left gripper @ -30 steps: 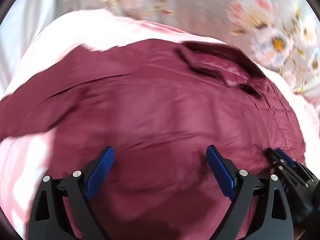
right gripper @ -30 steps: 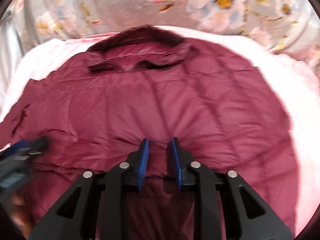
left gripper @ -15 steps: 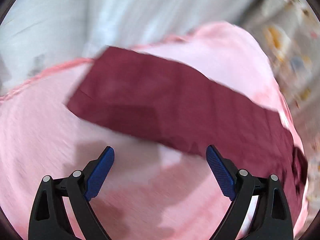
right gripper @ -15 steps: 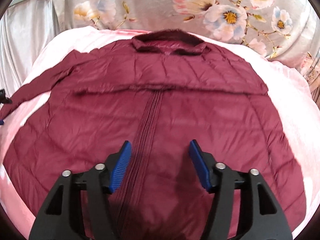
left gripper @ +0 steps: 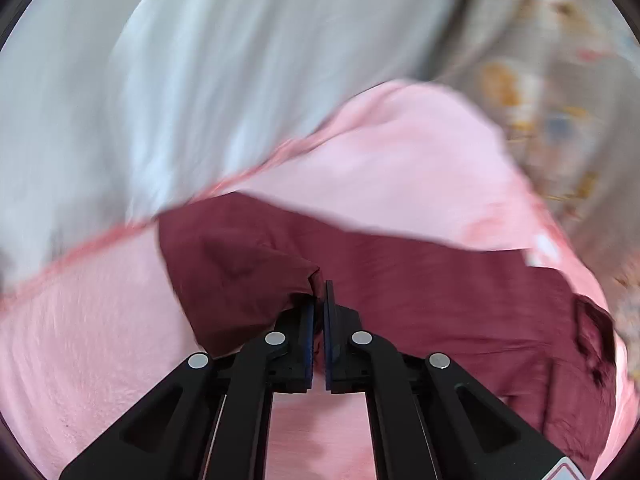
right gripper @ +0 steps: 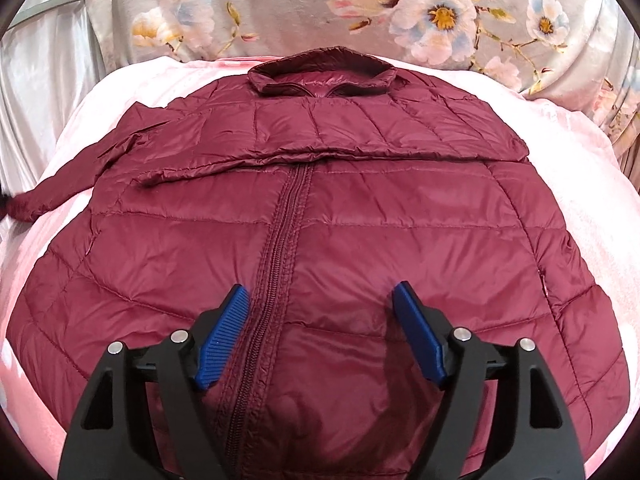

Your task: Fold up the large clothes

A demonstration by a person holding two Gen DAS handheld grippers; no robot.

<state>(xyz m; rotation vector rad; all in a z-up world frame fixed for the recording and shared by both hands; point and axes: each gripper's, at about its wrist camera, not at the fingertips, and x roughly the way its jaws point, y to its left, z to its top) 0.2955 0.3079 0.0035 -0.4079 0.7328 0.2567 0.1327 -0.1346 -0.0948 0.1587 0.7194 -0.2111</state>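
A maroon quilted puffer jacket (right gripper: 360, 220) lies front up on a pink blanket (right gripper: 580, 168), zipper closed, collar at the far side. One sleeve lies folded across the chest; the other sleeve (right gripper: 60, 184) stretches out to the left. My right gripper (right gripper: 322, 304) is open and empty, hovering over the lower front beside the zipper. In the left wrist view my left gripper (left gripper: 318, 300) is shut on the cuff end of the stretched sleeve (left gripper: 240, 272), which bunches at the pads.
The pink blanket (left gripper: 80, 340) covers the work surface. A floral cloth (right gripper: 440, 12) hangs behind the jacket. A pale white-grey curtain (left gripper: 160, 80) hangs at the left beyond the blanket's edge.
My left gripper swung from the jacket body out to the left sleeve and closed on its cuff. My right gripper let go of the jacket front, opened and pulled back.
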